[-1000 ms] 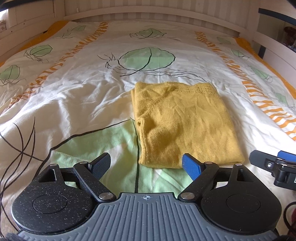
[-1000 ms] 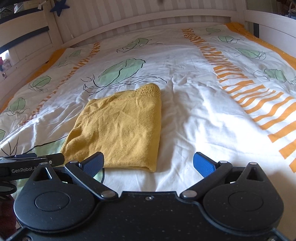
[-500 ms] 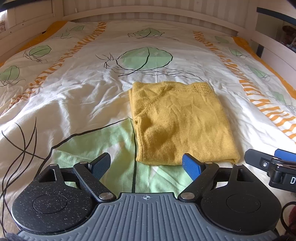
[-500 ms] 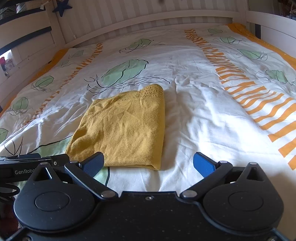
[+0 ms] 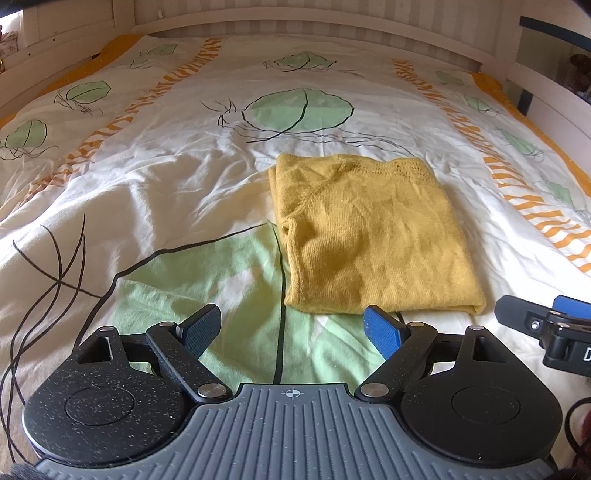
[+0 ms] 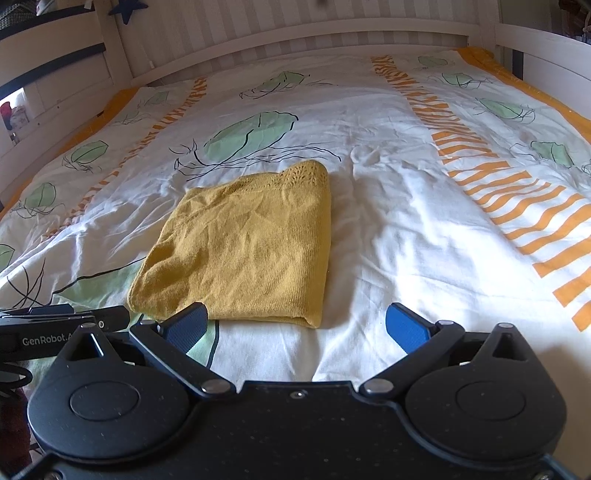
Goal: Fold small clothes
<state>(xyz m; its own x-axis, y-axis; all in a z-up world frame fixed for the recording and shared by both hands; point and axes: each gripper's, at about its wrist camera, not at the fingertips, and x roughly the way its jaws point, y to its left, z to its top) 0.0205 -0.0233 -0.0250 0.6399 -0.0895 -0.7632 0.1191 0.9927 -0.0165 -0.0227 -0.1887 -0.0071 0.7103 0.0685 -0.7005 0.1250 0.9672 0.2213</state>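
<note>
Folded yellow garment [image 6: 251, 247] on patterned bedcover [image 6: 406, 229], beyond empty parted jaws

A mustard-yellow knitted garment [image 5: 373, 236], plain apart from an openwork lace band along its far edge, lies on a white duvet cover [image 5: 155, 184]. Around the garment, the cover carries pale green leaf shapes outlined in thin black lines, one large green patch just beside its near left corner. To either side of the garment run bands of short orange stripes, with solid orange borders at the cover's outer edges. Beyond the garment stands a white bed frame [image 6: 295, 33] against cream-and-beige striped wallpaper. The gripper fingers' pads [image 6: 406, 326] are bright blue on black arms.
</note>
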